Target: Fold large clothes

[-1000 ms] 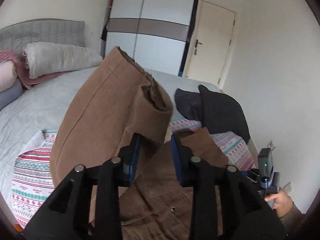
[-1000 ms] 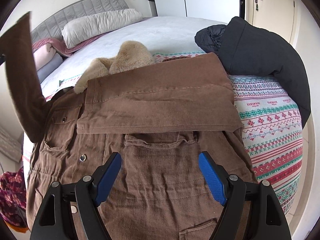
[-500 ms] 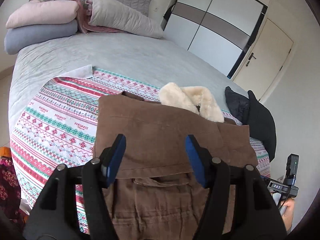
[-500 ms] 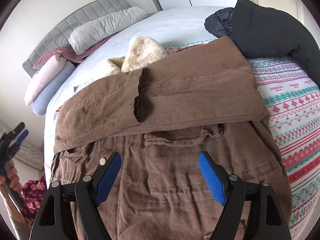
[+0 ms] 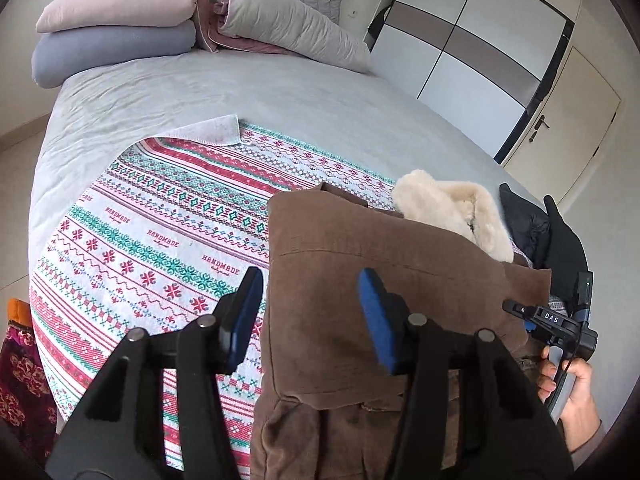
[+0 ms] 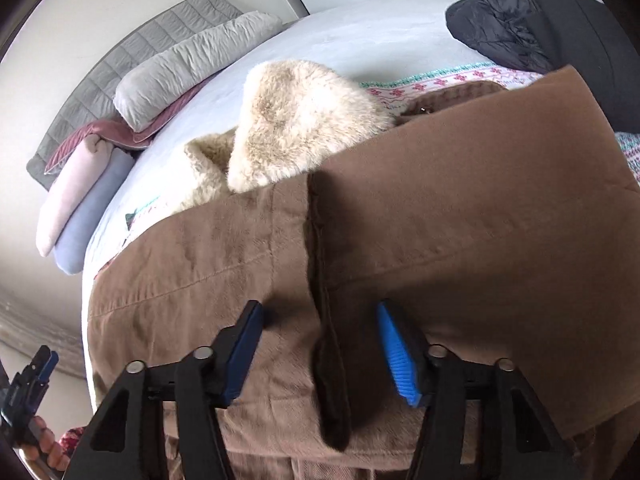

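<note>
A large brown jacket point(image 5: 360, 288) with a cream fleece collar point(image 5: 452, 208) lies on a patterned blanket point(image 5: 160, 232) on the bed, both sleeves folded across its chest. My left gripper point(image 5: 310, 312) is open and empty above the jacket's left edge. My right gripper point(image 6: 320, 344) is open, low over the folded sleeves point(image 6: 400, 232), straddling the dark cuff edge point(image 6: 324, 340) where they overlap. The collar also shows in the right wrist view point(image 6: 296, 128). Each view shows the other gripper at its edge, the right point(image 5: 560, 324) and the left point(image 6: 32, 372).
A dark puffer jacket point(image 6: 528, 28) lies at the jacket's far right, also in the left wrist view point(image 5: 536, 228). Stacked pillows point(image 5: 128, 28) sit at the grey headboard point(image 6: 132, 64). A wardrobe point(image 5: 472, 44) and door point(image 5: 568, 120) stand beyond the bed.
My left gripper let go of the sleeve, which now lies folded across the jacket, and drew back to the left. My right gripper moved forward and down over the overlapping sleeves.
</note>
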`<control>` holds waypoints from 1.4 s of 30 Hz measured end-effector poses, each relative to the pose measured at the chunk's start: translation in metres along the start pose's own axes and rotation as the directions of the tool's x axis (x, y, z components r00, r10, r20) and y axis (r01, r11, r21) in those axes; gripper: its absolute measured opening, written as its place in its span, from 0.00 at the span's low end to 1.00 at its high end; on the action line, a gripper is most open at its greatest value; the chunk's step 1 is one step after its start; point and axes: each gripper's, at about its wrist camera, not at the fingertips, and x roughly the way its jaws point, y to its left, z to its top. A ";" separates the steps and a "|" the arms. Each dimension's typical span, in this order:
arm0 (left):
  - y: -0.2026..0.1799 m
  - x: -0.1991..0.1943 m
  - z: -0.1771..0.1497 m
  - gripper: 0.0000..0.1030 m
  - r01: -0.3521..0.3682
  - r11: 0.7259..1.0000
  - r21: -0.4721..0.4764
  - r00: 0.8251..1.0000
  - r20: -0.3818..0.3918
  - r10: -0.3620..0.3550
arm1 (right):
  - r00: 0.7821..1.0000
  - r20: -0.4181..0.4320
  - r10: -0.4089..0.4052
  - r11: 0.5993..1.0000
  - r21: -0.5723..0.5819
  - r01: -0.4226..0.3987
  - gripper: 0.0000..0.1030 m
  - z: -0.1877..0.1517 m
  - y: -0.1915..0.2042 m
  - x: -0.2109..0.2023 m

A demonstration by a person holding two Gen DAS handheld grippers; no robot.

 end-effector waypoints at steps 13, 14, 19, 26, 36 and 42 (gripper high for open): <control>-0.042 0.101 -0.021 0.48 -0.034 0.984 0.173 0.992 -0.112 0.054 | 0.970 0.083 -0.229 0.949 -0.203 0.241 0.15 -0.021 0.006 -0.036; -0.042 0.107 -0.026 0.48 -0.043 0.982 0.186 0.991 -0.120 0.066 | 0.972 0.077 -0.222 0.955 -0.185 0.233 0.19 -0.022 -0.001 -0.034; -0.047 0.095 -0.029 0.50 -0.065 0.978 0.199 0.992 -0.092 0.085 | 0.979 0.164 -0.124 0.964 -0.212 0.158 0.45 -0.031 0.003 -0.064; -0.060 0.084 -0.063 0.72 -0.091 0.968 0.233 0.991 -0.070 0.110 | 0.975 0.104 -0.195 0.936 -0.279 0.216 0.54 -0.037 0.007 -0.032; -0.095 0.006 -0.080 0.74 -0.061 0.951 0.304 0.989 -0.113 0.100 | 0.981 0.115 -0.157 0.944 -0.276 0.183 0.59 -0.056 -0.013 -0.120; -0.110 -0.090 -0.104 0.82 -0.028 0.936 0.352 0.991 -0.111 0.071 | 0.979 0.170 -0.113 0.921 -0.352 0.168 0.78 -0.099 -0.022 -0.236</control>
